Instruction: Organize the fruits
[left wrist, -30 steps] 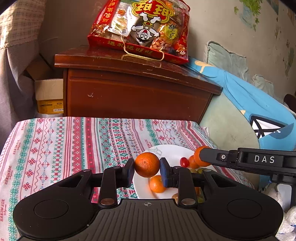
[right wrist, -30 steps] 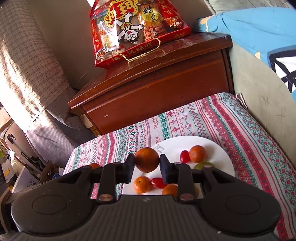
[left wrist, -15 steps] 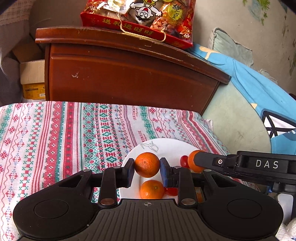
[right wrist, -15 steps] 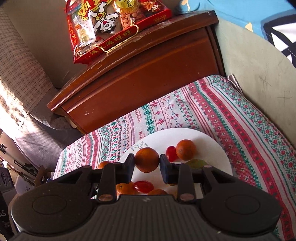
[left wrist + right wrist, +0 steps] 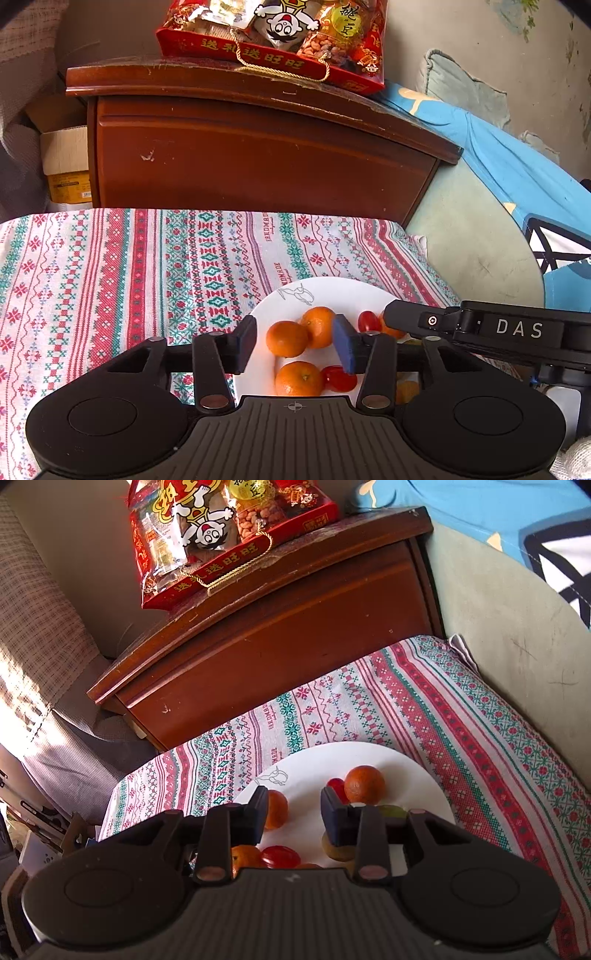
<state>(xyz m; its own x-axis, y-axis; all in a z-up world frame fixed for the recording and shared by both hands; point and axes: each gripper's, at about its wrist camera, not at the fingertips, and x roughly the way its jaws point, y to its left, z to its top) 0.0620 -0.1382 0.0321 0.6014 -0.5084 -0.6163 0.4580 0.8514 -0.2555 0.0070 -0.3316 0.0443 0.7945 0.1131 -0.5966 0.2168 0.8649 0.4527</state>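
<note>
From the left wrist camera, the left gripper [image 5: 293,341] hangs over the near left part of a white plate [image 5: 347,291] with its fingers spread and nothing between them. On the plate below sit three oranges: one between the fingers [image 5: 287,338], one touching it just behind [image 5: 318,325], and one nearer the camera [image 5: 300,378]. A cherry tomato [image 5: 339,377] lies against the near orange, and another tomato [image 5: 368,321] sits further right. The right gripper [image 5: 406,319] reaches in from the right over the plate. The plate rests on a patterned tablecloth [image 5: 110,277], with a brown wooden cabinet [image 5: 258,155] behind it and a red snack bag [image 5: 280,40] on top. From the right wrist camera, the right gripper [image 5: 294,814] also has its fingers apart, gripping nothing, over bare plate [image 5: 406,771]. An orange [image 5: 364,784] sits just beyond the right finger with a red tomato [image 5: 335,787] touching it; another orange [image 5: 276,809] is partly hidden behind the left finger. Near the camera lie a tomato [image 5: 279,856], an orange [image 5: 245,856] and a greenish fruit [image 5: 338,849].
</note>
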